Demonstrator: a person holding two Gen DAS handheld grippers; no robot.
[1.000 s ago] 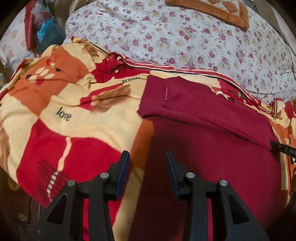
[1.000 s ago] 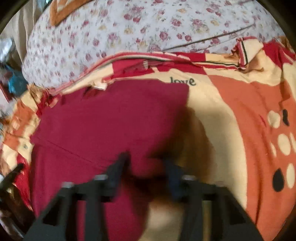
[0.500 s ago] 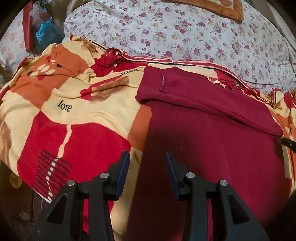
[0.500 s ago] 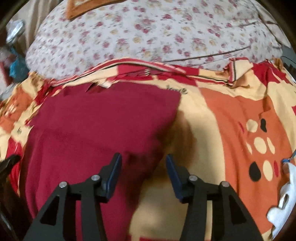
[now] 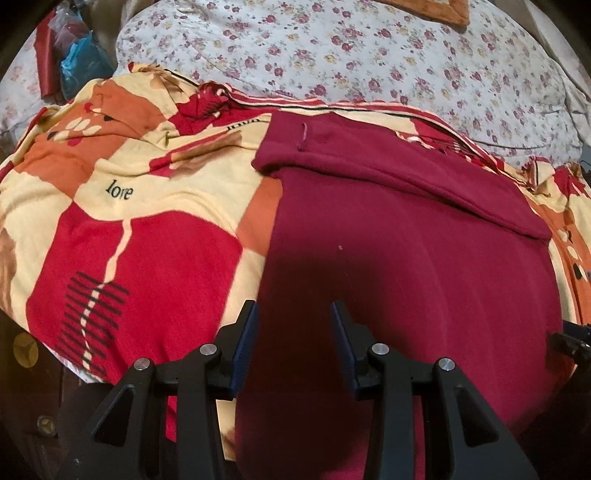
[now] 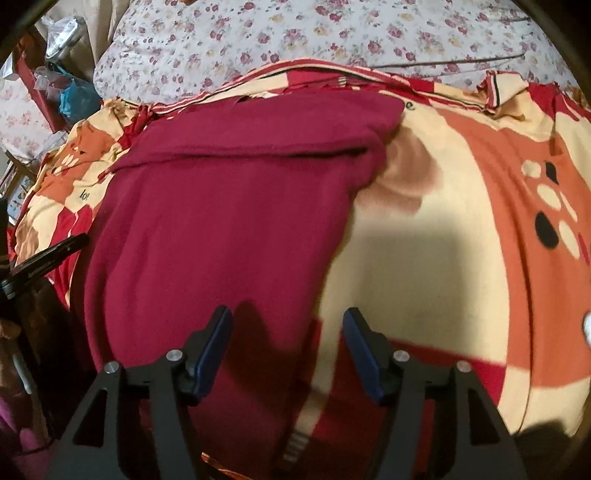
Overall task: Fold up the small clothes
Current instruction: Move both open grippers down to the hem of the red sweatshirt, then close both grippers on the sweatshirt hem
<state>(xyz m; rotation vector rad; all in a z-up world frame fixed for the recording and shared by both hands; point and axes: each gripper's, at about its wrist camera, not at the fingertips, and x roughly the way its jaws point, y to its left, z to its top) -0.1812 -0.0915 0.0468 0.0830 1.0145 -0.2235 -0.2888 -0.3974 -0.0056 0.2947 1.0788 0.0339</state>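
A maroon garment [image 5: 406, 251], its far edge folded over toward 12 o'clock, lies flat on the patterned blanket [image 5: 147, 221], while the left gripper [image 5: 294, 325] and right gripper [image 6: 288, 332] hover above its near corners, both spread wide and holding nothing.

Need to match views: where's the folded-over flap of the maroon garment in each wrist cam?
Left wrist: folded flap runs from upper centre down to the right, across the far end of the maroon garment.
Right wrist: flap lies upper centre-left, nearly level.
Shared landmark: floral sheet just beyond it.
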